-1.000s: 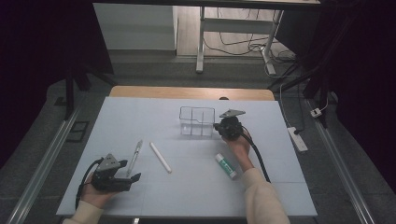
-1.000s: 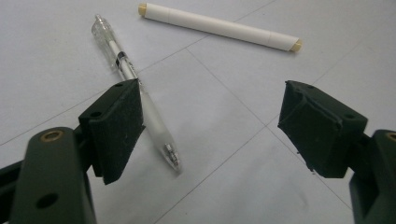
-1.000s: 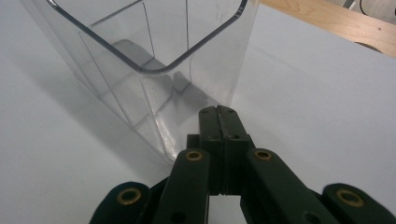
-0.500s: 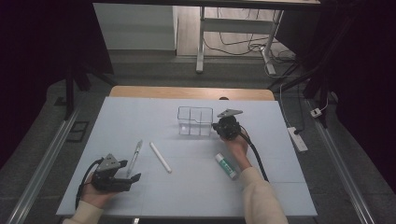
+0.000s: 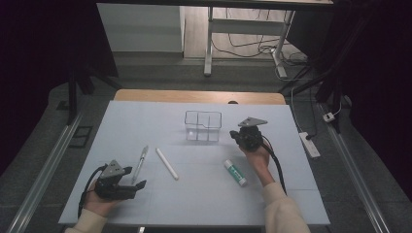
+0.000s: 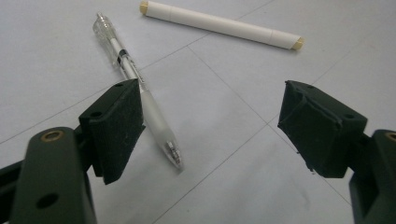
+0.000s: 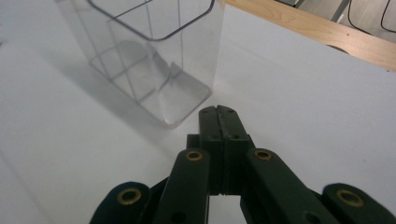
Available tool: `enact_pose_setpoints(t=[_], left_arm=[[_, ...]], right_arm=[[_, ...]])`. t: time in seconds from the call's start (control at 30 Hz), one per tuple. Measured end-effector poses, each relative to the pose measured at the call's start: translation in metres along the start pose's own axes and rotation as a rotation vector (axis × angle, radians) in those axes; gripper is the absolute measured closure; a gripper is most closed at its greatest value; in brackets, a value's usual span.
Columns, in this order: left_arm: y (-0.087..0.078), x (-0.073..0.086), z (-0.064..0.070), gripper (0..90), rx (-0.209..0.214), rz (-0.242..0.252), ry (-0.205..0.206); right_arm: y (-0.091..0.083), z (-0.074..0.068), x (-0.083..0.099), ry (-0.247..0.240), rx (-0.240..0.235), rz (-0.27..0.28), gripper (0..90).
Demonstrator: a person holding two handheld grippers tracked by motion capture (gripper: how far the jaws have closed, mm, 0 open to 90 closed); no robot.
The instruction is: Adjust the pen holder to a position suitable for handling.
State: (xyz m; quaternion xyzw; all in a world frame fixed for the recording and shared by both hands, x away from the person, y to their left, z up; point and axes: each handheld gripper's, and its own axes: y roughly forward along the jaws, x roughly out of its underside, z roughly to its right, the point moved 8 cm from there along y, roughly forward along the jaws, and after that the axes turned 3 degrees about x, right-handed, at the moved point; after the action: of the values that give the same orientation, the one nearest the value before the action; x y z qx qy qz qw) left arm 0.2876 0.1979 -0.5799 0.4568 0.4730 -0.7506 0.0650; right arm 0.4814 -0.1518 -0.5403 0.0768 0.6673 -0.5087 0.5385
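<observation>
Two wide-open left gripper (image 6: 210,121) jaws, pen (image 6: 140,95) beside one, ungrasped.

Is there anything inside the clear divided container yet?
The clear container looks empty: through its walls the right gripper view shows bare dividers and floor. The far compartments are partly cut off there.

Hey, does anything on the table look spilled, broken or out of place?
Nothing stands out. The clear organizer stands upright and empty; the pen, white stick and glue stick lie flat and apart on the table, unbroken.
</observation>
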Motion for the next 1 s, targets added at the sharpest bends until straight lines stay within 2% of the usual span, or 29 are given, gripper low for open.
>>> enact_pose_setpoints(t=[0.2,0.37,0.47,0.6,0.83,1.0], left_arm=[[0.000,0.000,0.000,22.4,-0.002,-0.001,-0.001],[0.000,0.000,0.001,22.4,-0.002,0.000,-0.002],[0.001,0.000,0.001,22.4,-0.002,0.000,-0.003],[0.000,0.000,0.001,22.4,-0.004,0.001,-0.003],[0.000,0.000,0.001,22.4,-0.005,0.000,-0.003],[-0.001,0.000,0.001,22.5,-0.007,0.000,-0.001]], right_arm=[[-0.025,-0.005,0.012,-0.022,-0.009,0.022,88.8],[-0.042,-0.007,0.024,-0.014,-0.017,0.035,87.6],[-0.051,-0.007,0.032,-0.015,-0.015,0.035,77.4],[-0.066,-0.007,0.042,0.007,-0.015,0.047,64.4],[-0.089,-0.004,0.060,0.013,-0.006,0.060,55.1],[-0.100,-0.005,0.071,-0.012,-0.009,0.063,49.6]])
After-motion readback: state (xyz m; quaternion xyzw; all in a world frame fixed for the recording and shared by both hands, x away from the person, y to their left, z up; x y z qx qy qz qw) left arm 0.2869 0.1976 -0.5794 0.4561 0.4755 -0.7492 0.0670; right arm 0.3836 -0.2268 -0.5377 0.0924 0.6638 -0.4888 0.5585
